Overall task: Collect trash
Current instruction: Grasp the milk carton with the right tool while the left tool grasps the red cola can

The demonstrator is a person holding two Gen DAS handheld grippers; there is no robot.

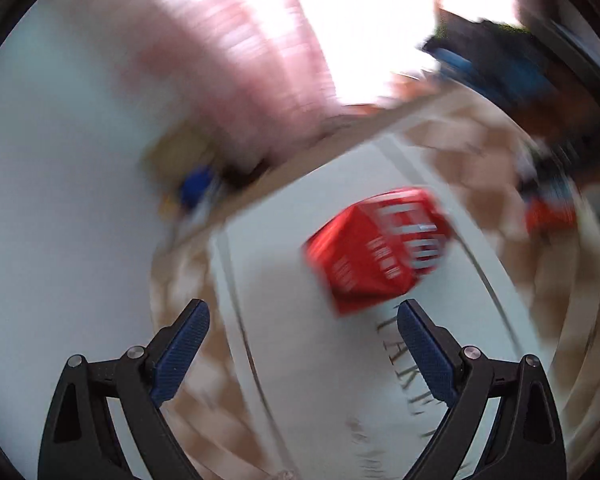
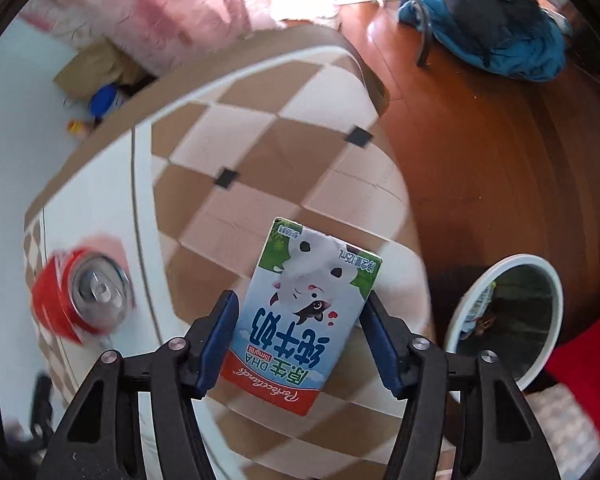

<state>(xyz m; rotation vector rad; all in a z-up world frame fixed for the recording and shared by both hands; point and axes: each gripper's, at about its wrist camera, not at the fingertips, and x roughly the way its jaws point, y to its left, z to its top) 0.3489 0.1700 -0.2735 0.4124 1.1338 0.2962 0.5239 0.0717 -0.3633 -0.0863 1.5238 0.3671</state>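
Note:
My right gripper point(image 2: 300, 298) is shut on a small milk carton point(image 2: 300, 320), blue and white with a cartoon cow, held above the checkered tablecloth point(image 2: 260, 152). A red soda can point(image 2: 82, 296) lies on its side on the white mat to the left, its silver top facing me. In the blurred left wrist view the same red can point(image 1: 376, 248) lies just ahead and to the right of my open left gripper point(image 1: 303, 312), with nothing between the fingers. A white-rimmed bin point(image 2: 516, 259) stands on the floor to the right of the carton, with trash inside.
A wooden floor point(image 2: 480, 160) lies beyond the table's right edge. A chair with a blue jacket and dark bag point(image 2: 500, 32) stands at the back right. Pink curtains point(image 2: 172, 8) and a cardboard box with clutter point(image 2: 100, 72) are behind the table. Something red point(image 2: 588, 360) sits beside the bin.

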